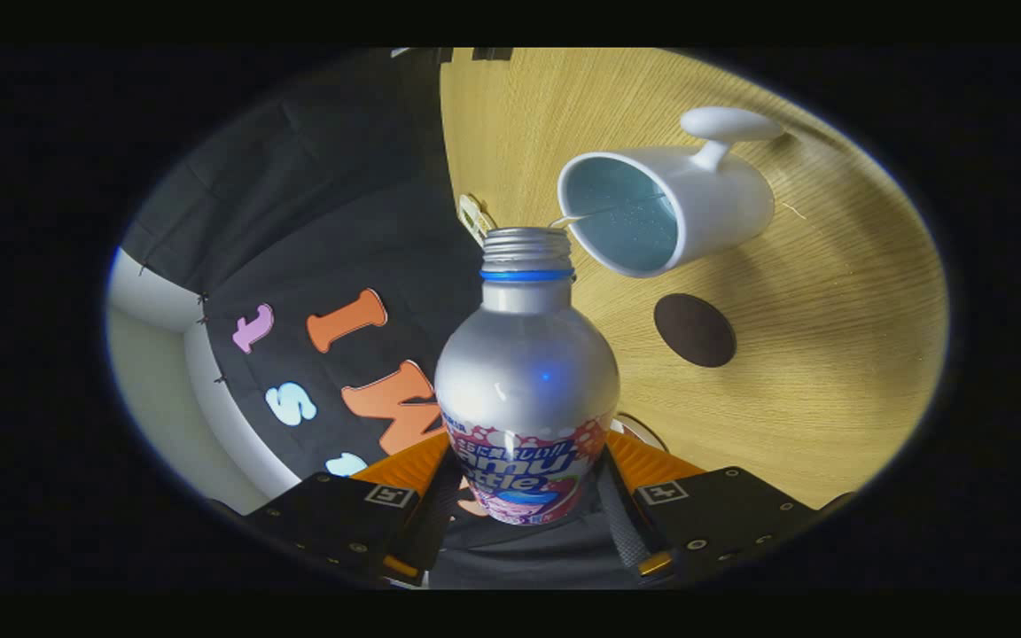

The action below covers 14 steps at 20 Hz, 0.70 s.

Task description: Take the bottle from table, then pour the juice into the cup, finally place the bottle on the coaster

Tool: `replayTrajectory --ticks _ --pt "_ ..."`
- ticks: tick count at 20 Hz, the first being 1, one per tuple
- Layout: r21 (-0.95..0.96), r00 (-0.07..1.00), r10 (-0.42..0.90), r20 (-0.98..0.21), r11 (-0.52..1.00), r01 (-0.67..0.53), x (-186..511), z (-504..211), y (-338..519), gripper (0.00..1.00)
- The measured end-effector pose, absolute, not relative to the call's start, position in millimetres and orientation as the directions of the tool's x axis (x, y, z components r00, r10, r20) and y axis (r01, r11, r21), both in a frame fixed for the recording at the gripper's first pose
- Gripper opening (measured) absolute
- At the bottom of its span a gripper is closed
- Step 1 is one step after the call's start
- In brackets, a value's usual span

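The gripper [524,496] is clamped on the silver bottle [526,381], its open mouth beside the white cup [666,208]; the dark coaster [695,330] lies on the worktop [830,354] at two o'clock.

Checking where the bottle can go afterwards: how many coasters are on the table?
1. The dark round coaster lies on the table below the cup, beyond the gripper holding the bottle.

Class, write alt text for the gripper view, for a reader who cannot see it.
The gripper holds a silver bottle between both fingers, its open mouth tipped toward a white cup with a pale blue inside, a thin stream crossing to the rim. A dark round coaster lies on the wooden table beside the cup.
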State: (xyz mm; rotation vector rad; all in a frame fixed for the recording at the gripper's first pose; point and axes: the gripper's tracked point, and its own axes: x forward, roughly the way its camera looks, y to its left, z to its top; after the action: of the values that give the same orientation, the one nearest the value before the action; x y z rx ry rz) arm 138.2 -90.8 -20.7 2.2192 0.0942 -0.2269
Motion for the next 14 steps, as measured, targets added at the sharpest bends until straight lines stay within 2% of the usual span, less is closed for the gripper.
replayTrajectory --ticks 14 --pt "0.731 0.980 -0.024 -0.198 -0.669 0.132 142.6 -23.8 -98.7 0.76"
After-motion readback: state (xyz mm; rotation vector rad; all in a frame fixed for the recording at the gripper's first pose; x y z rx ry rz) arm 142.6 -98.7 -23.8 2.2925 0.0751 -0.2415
